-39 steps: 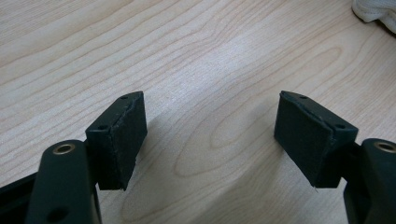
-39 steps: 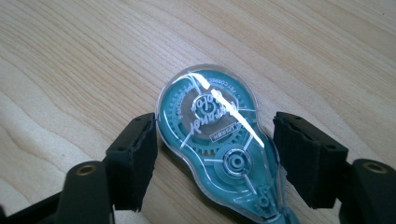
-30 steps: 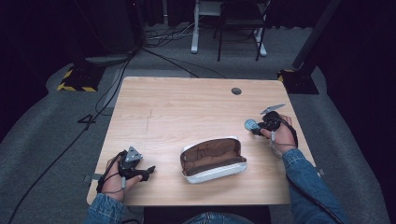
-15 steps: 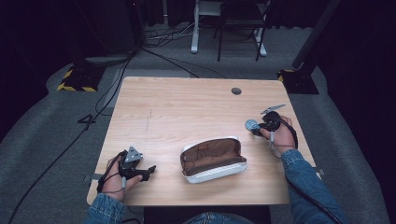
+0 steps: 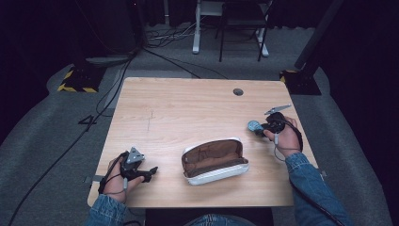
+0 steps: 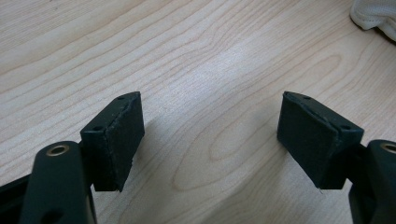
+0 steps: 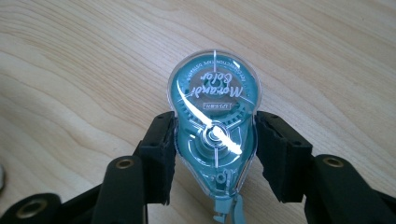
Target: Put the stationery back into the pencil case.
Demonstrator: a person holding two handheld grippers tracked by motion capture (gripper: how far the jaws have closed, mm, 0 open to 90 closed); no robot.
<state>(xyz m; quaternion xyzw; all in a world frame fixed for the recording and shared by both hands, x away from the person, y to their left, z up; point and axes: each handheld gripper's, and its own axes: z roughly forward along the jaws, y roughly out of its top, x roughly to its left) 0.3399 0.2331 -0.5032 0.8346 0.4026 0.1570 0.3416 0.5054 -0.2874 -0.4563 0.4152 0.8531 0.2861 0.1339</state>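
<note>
The teal tape dispenser point(image 7: 213, 128) sits clamped between the jaws of your right claw point(image 7: 214, 154), to the right of the open pencil case point(image 5: 215, 160) and just above the wooden surface point(image 5: 188, 113). Your left claw point(image 6: 210, 140) rests well left of the case, jaws spread wide and holding nothing.

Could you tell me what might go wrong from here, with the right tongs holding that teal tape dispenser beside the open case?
1. The right tongs grip the correction tape dispenser by its smooth, curved plastic sides, so it might slip or twist out.
2. The open pencil case lies loose on the table; dropping the dispenser in could push it, since the left tongs are open, short of the case and not steadying it.
</note>
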